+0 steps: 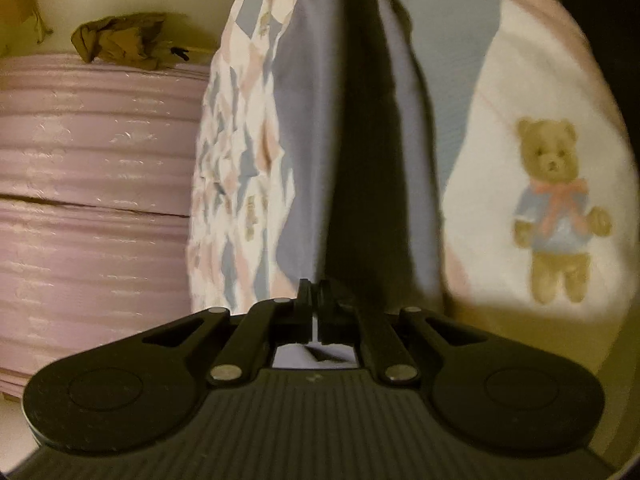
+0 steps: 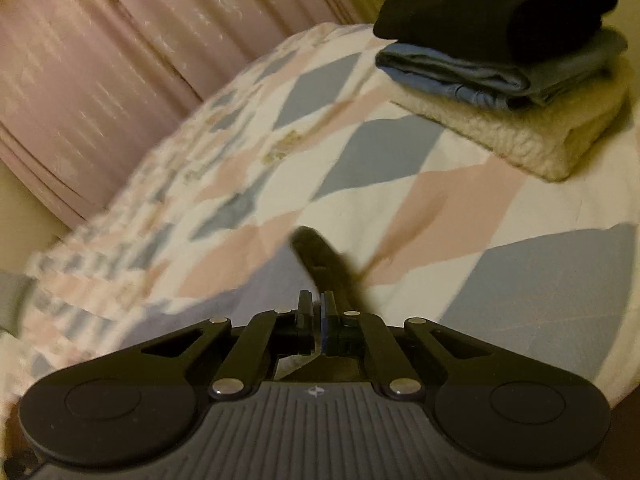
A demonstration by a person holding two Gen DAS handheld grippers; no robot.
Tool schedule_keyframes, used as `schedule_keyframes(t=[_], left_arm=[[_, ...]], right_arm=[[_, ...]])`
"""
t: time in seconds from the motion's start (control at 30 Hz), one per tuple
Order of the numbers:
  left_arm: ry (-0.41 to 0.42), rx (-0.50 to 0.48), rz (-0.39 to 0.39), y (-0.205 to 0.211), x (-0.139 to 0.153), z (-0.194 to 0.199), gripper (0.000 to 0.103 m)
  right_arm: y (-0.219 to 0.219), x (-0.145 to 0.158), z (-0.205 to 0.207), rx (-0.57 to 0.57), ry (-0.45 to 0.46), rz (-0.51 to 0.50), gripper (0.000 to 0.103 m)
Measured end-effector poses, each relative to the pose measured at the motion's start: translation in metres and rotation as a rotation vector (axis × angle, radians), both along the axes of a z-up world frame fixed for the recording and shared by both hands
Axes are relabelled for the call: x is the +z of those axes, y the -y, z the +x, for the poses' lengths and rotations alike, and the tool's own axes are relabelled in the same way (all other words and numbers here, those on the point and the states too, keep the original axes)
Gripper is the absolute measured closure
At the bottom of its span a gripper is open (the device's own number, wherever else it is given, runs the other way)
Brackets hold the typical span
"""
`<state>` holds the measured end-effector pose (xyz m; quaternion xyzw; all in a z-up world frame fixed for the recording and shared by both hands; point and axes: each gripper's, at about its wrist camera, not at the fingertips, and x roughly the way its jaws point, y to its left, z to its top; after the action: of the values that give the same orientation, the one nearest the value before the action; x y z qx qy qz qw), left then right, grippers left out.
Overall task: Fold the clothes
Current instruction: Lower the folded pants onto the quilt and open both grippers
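- The left gripper (image 1: 315,304) has its jaws pressed together, pinching a fold of lavender-grey garment (image 1: 304,152) that rises straight up from the fingertips.
- That cloth hangs taut in front of the left wrist camera, with a dark crease down its middle.
- Behind it lies a bed cover (image 1: 520,128) with pink, blue and white diamonds and a teddy bear print (image 1: 558,208).
- The right gripper (image 2: 318,304) is likewise clamped shut on an edge of the same lavender-grey cloth (image 2: 264,280), just above the diamond cover (image 2: 400,184).
- A dark, blurred strip (image 2: 320,256) runs up from its fingertips; I cannot tell what it is.
- Well apart, on the cover, sits a stack of folded clothes (image 2: 508,68): black on top, blue between, cream fleece beneath.
- Pink curtains (image 2: 100,60) hang beside the bed.
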<state>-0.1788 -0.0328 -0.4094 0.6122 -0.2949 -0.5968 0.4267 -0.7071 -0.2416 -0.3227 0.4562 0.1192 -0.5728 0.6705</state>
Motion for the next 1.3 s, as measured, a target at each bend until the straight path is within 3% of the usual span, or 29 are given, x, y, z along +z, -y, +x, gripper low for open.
schedule_keyframes(t=[0.1,0.17,0.33,0.47,0.5,0.53,0.6,0.67,0.73,0.87,0.97,1.13,1.2,1.23,1.3], left_arm=[[-0.043,-0.009,0.053,-0.008,-0.015,-0.014,0.101],[-0.063,0.012,0.073,-0.014,-0.026,-0.021,0.099],[-0.193,0.141,0.044,-0.014,-0.016,-0.016,0.092],[-0.405,0.260,0.045,-0.025,0.023,0.007,0.073],[-0.472,0.305,0.030,-0.025,0.037,0.015,0.073],[-0.526,0.350,0.015,-0.021,0.049,0.022,0.072],[-0.639,0.463,-0.032,-0.002,0.074,0.038,0.068],[-0.755,0.577,-0.066,0.034,0.096,0.054,0.053],[-0.844,0.669,-0.084,0.077,0.109,0.071,0.052],[-0.961,0.819,-0.075,0.169,0.114,0.101,0.054],[-1.009,0.946,-0.028,0.221,0.102,0.119,0.056],[-0.973,1.125,0.007,0.275,0.062,0.137,0.056],[-0.995,1.175,0.030,0.284,0.046,0.148,0.078],[-1.058,1.183,0.038,0.281,0.043,0.157,0.100],[-1.188,1.167,-0.002,0.260,0.052,0.172,0.101]], right_arm=[[0.005,-0.032,0.001,-0.025,-0.059,0.093,0.100],[0.002,-0.039,0.009,-0.025,-0.128,0.087,0.098],[-0.005,-0.022,0.034,-0.029,-0.290,0.007,0.070],[-0.031,-0.001,0.061,-0.087,-0.485,-0.186,0.043],[-0.038,0.000,0.069,-0.096,-0.525,-0.221,0.034],[-0.045,0.001,0.077,-0.101,-0.554,-0.252,0.034],[-0.053,-0.002,0.089,-0.083,-0.513,-0.285,0.034],[-0.054,-0.007,0.098,-0.045,-0.394,-0.274,0.035],[-0.048,-0.015,0.112,0.011,-0.273,-0.238,0.039],[-0.034,-0.022,0.138,0.042,-0.221,-0.197,0.045],[-0.022,-0.025,0.147,0.052,-0.175,-0.175,0.045],[-0.011,-0.031,0.156,0.067,-0.139,-0.154,0.045],[-0.009,-0.032,0.161,0.072,-0.126,-0.146,0.045],[-0.008,-0.033,0.163,0.074,-0.118,-0.142,0.045],[-0.008,-0.033,0.167,0.080,-0.110,-0.142,0.045]])
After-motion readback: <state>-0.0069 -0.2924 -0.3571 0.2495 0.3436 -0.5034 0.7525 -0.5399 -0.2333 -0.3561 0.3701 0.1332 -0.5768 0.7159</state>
